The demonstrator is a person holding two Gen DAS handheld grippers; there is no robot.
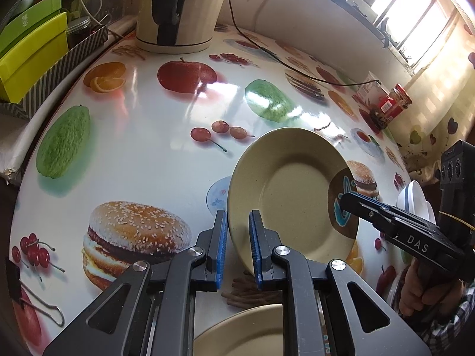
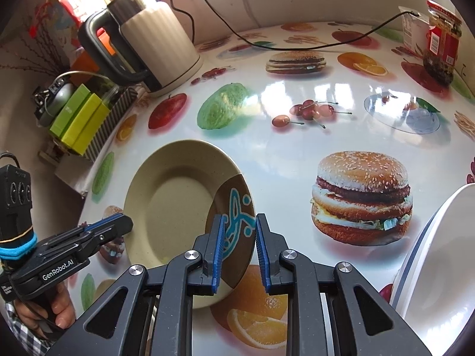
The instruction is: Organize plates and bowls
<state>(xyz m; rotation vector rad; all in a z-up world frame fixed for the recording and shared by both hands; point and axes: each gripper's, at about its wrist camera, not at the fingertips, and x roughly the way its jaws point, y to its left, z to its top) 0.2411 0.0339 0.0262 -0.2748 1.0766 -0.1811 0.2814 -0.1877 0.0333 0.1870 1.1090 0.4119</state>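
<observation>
A tilted plate (image 1: 292, 190) stands between the two tools. A second plate (image 1: 246, 335) lies below it on the surface (image 1: 166, 136). The kettle (image 1: 181, 9) stands behind.

Bright daylight enters through the overexposed window (image 1: 415, 14); glare streaks the glossy fruit-printed counter (image 1: 225, 89); fisheye distortion curves edges.

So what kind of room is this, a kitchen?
Probably a home kitchen or dining corner: an electric kettle and a sauce jar stand on a table with a food-print cover, beside a window.

Fruit-print table (image 2: 297, 154): kettle (image 2: 160, 47), jar (image 2: 442, 44), perhaps a carton (image 1: 368, 89).
</observation>
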